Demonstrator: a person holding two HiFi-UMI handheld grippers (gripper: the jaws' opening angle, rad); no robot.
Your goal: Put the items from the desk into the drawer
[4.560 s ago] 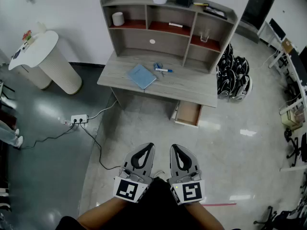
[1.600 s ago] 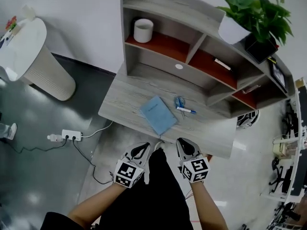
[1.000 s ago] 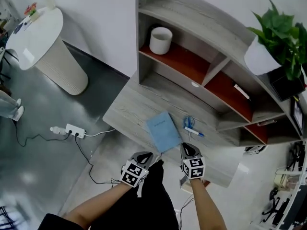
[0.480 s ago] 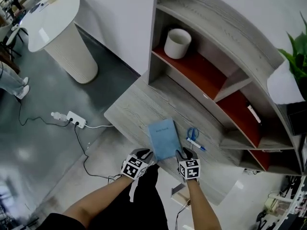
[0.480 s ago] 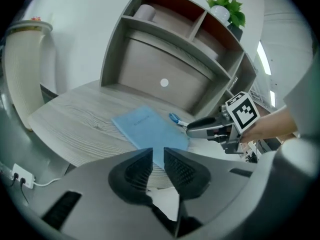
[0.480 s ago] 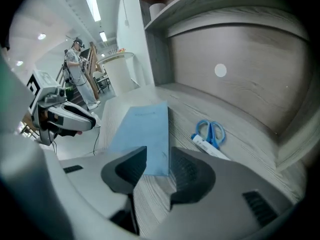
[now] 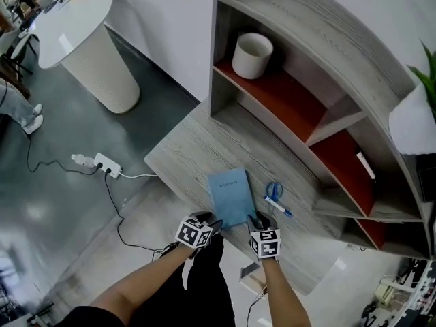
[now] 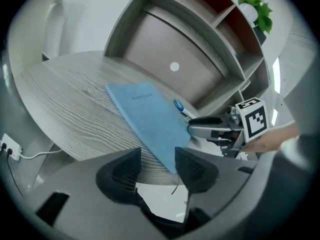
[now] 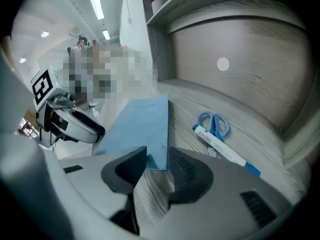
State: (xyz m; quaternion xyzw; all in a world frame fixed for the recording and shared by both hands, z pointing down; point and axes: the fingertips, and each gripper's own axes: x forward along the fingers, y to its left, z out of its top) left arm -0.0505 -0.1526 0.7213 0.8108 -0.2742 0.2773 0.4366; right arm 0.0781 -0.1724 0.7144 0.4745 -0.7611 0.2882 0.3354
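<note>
A blue notebook (image 7: 230, 193) lies near the front edge of the grey desk (image 7: 184, 159). Blue scissors (image 7: 274, 190) and a pen (image 7: 278, 206) lie to its right. My left gripper (image 7: 212, 222) is at the notebook's near left corner. Its jaws have just been opening and stand open (image 8: 157, 159), with that corner of the notebook (image 8: 150, 111) in the gap. My right gripper (image 7: 257, 221) is at the near right corner. Its jaws have also just been opening and are open (image 9: 157, 159) around the notebook's edge (image 9: 140, 121). The drawer (image 7: 251, 276) shows partly open under the desk.
A shelf unit (image 7: 313, 60) stands on the back of the desk, with a white cup (image 7: 252, 46) in its left bay. A white round table (image 7: 82, 39) stands far left. A power strip (image 7: 105, 165) and cable lie on the floor.
Both grippers have come forward and down from in front of the desk to the notebook's near edge, one at each corner. The head view has moved closer to the desk.
</note>
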